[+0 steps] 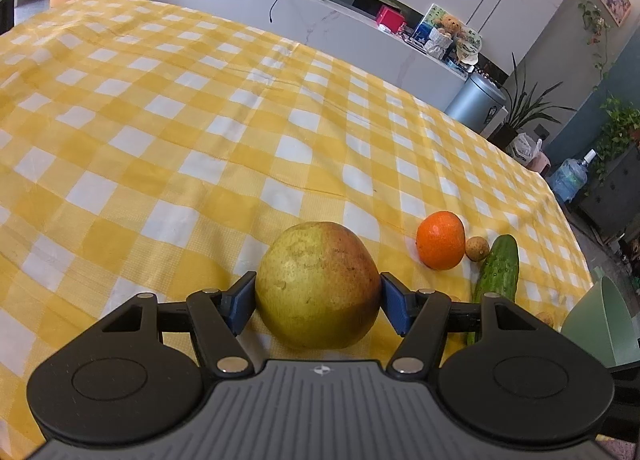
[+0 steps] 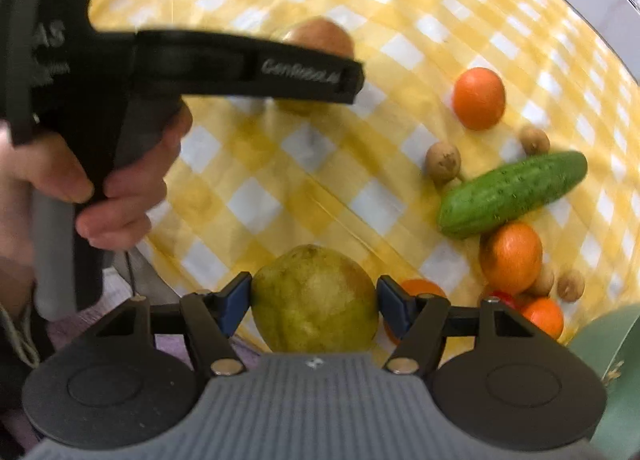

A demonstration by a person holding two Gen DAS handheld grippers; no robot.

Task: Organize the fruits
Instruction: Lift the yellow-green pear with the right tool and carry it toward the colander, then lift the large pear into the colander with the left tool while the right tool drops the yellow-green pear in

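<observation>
Fruits lie scattered on your yellow-and-white checked tablecloth (image 1: 160, 108), and the cucumber (image 2: 512, 196) serves as the landmark. Your left gripper (image 1: 318, 300) pinches a large yellow-green pear with a red blush (image 1: 318, 284), both blue pads pressed on its sides, well to the left of the cucumber in the left wrist view. Your right gripper (image 2: 314, 300) clamps a second green pear (image 2: 314, 300) the same way, nearer the camera than the cucumber and to its left. Your left hand (image 2: 100, 180) grips the other tool's handle at the far left of that view. One orange (image 2: 479, 98) sits beyond the cucumber, another (image 2: 511, 258) touches its near side. Small brown longans (image 2: 443, 158) rest just beside the cucumber.
</observation>
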